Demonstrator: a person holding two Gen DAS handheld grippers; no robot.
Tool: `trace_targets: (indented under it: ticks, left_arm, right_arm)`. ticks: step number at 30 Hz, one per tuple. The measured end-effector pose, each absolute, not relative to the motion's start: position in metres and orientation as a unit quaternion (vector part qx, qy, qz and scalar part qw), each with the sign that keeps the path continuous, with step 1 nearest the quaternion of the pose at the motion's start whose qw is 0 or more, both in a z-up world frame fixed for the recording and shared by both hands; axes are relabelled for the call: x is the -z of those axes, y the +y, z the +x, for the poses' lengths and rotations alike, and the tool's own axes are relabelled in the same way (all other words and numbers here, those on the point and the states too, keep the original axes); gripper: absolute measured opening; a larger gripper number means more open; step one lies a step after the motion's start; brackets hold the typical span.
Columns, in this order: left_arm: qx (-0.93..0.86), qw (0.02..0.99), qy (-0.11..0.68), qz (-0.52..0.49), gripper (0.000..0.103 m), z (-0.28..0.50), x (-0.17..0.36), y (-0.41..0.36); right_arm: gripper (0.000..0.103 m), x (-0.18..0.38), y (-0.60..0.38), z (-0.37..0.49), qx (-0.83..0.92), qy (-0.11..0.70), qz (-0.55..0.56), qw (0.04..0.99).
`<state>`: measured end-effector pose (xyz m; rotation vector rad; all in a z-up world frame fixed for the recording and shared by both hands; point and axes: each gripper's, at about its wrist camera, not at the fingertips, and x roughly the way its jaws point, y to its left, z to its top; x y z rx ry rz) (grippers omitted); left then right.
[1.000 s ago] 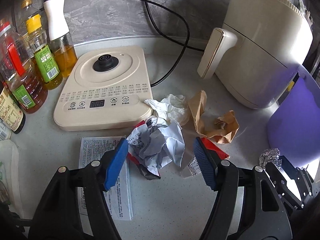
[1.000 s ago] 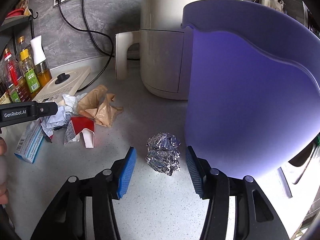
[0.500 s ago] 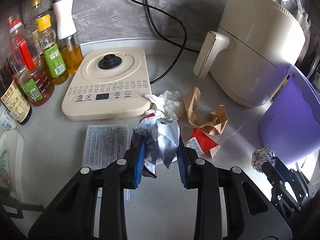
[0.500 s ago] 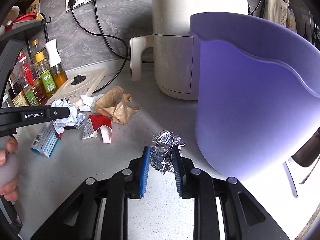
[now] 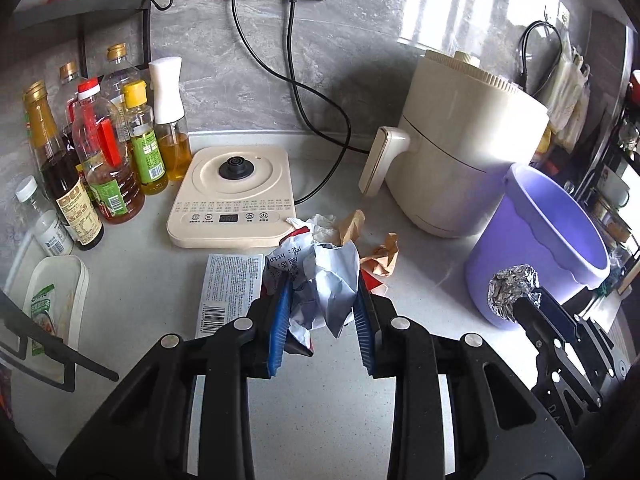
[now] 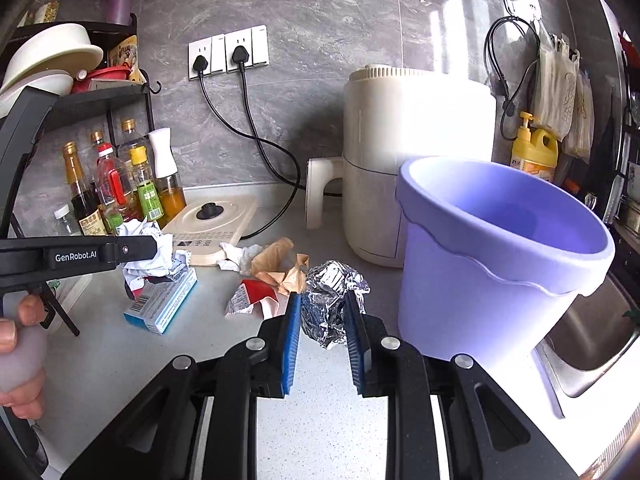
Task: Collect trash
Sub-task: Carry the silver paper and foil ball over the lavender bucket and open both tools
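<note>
My left gripper point(image 5: 322, 296) is shut on a crumpled white paper wad point(image 5: 320, 276) and holds it above the counter; the wad also shows in the right wrist view point(image 6: 154, 258). My right gripper point(image 6: 322, 312) is shut on a crumpled foil ball point(image 6: 330, 300), lifted beside the purple bin point(image 6: 500, 256); the ball also shows in the left wrist view point(image 5: 512, 290) in front of the bin point(image 5: 540, 236). On the counter lie brown paper scraps point(image 6: 280, 264), a white tissue point(image 6: 236, 254), a red-and-white wrapper point(image 6: 254, 298) and a blue-white box point(image 6: 164, 300).
A cream air fryer point(image 5: 460, 160) stands behind the bin. A cream hot plate point(image 5: 234, 196) with black cords sits at the back. Several oil and sauce bottles point(image 5: 100, 152) stand at the left. A sink point(image 6: 592, 332) lies right of the bin.
Both grippers closed on their trash, the left on the paper wad and the right on the foil ball, then lifted away from the counter; the bin's opening has come into view.
</note>
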<state>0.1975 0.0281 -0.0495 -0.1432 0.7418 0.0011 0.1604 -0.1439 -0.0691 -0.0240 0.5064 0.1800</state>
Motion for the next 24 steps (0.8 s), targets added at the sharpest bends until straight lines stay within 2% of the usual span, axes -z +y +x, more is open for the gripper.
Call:
trace_targets:
  ticks: [10,24]
  left_arm:
    - [0.014,0.952,0.297,-0.068,0.030,0.175,-0.006,0.016]
    - [0.055,0.959,0.270,-0.066,0.030,0.192,-0.027,-0.021]
  right_arm:
    - [0.022,-0.007,-0.174,0.153,-0.076,0.174,-0.003,0.982]
    - [0.022,-0.059,-0.253,0.198,-0.051,0.191,0.018,0.980]
